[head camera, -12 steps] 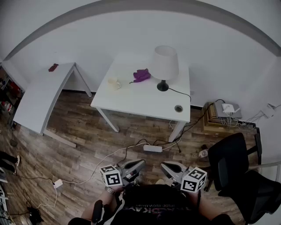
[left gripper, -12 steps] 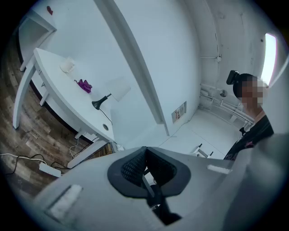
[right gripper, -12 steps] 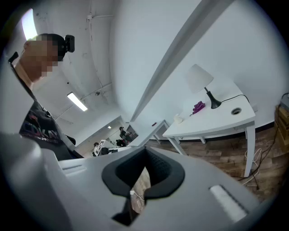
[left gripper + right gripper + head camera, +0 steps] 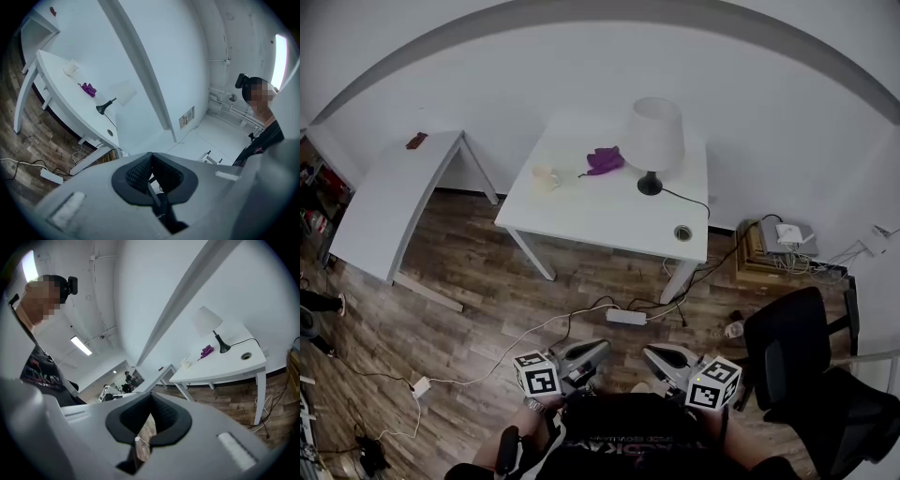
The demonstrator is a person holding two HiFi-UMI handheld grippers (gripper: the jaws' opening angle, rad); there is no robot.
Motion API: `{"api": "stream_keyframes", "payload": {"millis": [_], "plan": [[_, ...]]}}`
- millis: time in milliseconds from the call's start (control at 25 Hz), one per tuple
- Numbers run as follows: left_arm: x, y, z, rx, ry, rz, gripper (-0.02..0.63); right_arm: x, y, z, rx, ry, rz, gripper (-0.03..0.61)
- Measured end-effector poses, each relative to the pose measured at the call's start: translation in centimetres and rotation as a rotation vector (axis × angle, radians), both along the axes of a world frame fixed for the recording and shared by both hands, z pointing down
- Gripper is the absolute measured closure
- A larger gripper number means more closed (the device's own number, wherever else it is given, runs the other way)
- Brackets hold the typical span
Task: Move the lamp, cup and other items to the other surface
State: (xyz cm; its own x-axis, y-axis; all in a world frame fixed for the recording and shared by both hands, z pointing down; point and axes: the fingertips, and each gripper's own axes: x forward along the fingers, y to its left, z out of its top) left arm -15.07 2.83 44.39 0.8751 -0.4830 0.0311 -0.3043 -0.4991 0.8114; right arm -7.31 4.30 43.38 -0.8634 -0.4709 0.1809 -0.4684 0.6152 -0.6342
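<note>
Nothing has moved: lamp [image 4: 653,141], cup [image 4: 544,177] and cloth [image 4: 605,159] stay on the bench [image 4: 591,220]. The left gripper [image 4: 598,350] and right gripper [image 4: 654,356], both pressed together and empty, hang well short of it. The task seems unstarted.

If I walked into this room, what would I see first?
Probably the lamp with its big white shade, standing on the white table by the wall, with a purple thing and a small cup beside it. Next, close to the person at the bottom, the left tool and the right tool, each with a checkered cube, both shut and empty.
</note>
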Motion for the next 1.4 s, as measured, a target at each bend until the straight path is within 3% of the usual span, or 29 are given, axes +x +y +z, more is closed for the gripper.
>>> {"api": "stream_keyframes", "payload": {"millis": [520, 720, 1040, 1400], "plan": [[0.5, 1.3, 1.2, -0.043, -0.018, -0.079, 0.618, 1.8, 0.0, 0.3, -0.042, -0.072, -0.020, 0.574], [-0.6, 2.0, 1.4, -0.041, -0.040, -0.131, 0.618, 0.8, -0.3, 0.6, -0.050, -0.090, -0.054, 0.568], [-5.8, 1.4, 1.7, -0.043, -0.042, -0.200, 0.617, -3.4, -2.0, 0.5, -0.029, -0.077, -0.091, 0.546], [-13.3, -3.6, 0.9, -0.004, -0.009, -0.152, 0.618, -10.0, -6.8, -0.3, 0.004, -0.042, -0.008, 0.540]]}}
